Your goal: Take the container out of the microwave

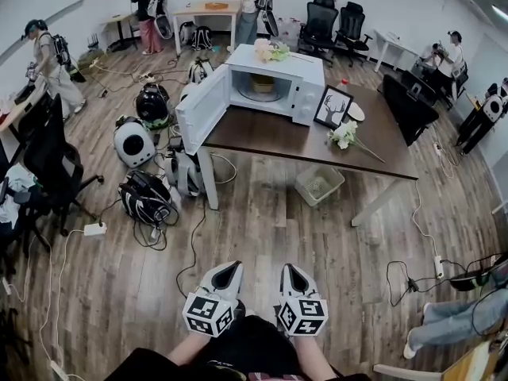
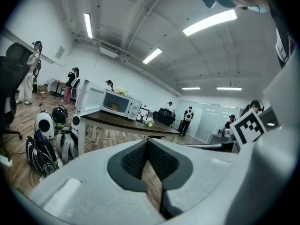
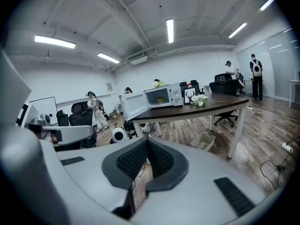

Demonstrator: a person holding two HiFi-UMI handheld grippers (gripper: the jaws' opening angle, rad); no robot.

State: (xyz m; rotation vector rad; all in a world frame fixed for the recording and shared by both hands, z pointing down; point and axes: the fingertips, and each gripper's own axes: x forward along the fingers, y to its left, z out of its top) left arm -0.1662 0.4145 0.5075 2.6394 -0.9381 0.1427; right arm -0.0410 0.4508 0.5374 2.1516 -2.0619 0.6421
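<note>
**Head view, with both gripper views.** The left gripper (image 1: 231, 266) and the right gripper (image 1: 287, 267) lie side by side at the bottom centre of the frame, well apart from the dark table (image 1: 333, 155) in the upper middle. Both are clenched on nothing. In each gripper view the ribbed pads (image 2: 133, 160) meet at their tips, with only floor showing below them.

The microwave (image 1: 305, 76) stands at the table's left end. Its door (image 1: 200, 111) is swung wide open towards the left of the frame. The container (image 1: 263, 83) is yellowish and sits inside the open cavity, untouched.

Other items:
- Flowers (image 1: 271, 51) rest on top of the microwave.
- A framed deer picture (image 1: 333, 107) stands just to the right of the microwave.
- A white bouquet (image 1: 346, 136) lies on the tabletop, lower right of the picture.
- A bin (image 1: 320, 185) sits on the floor under the table.
</note>
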